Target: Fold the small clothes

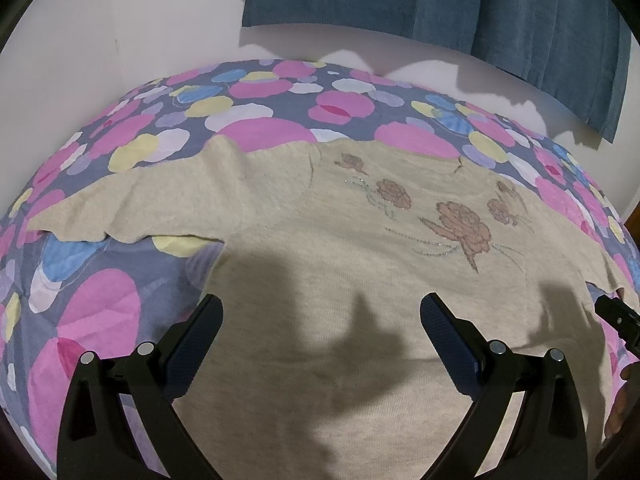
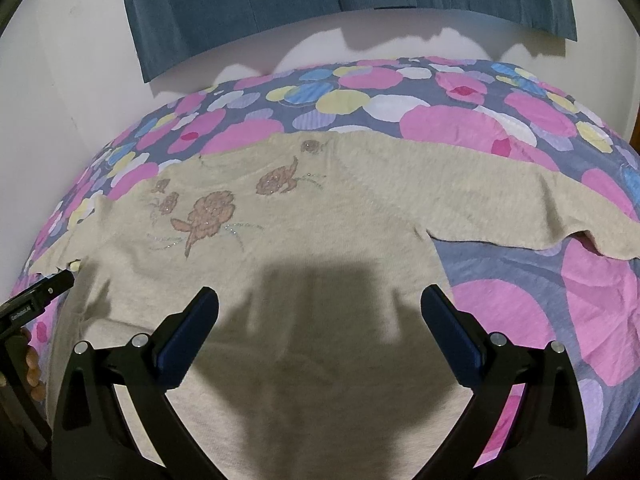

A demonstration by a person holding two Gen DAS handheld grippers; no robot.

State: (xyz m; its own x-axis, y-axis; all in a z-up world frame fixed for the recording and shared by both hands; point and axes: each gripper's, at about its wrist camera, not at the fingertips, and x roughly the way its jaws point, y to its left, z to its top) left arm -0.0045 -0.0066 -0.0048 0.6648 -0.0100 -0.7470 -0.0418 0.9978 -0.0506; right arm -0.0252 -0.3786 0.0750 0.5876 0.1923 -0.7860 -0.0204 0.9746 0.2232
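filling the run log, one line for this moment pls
stage: pre-fold | sweater: spread flat on bedspread | left tongs: open, empty | right tongs: open, empty

The sweater's (image 1: pixel 360 320) hem is running off at six o'clock; the curtain (image 2: pixel 280 4) is being cropped at twelve.

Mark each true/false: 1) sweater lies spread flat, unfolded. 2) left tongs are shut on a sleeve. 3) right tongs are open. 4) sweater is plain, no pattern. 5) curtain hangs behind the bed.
1) True: the sweater lies spread on the bedsheet, sleeves out.
2) False: the left tongs are open, holding nothing.
3) True: the right tongs are open over the sweater.
4) False: it has brown flowers on the chest.
5) True: a blue curtain hangs on the wall.
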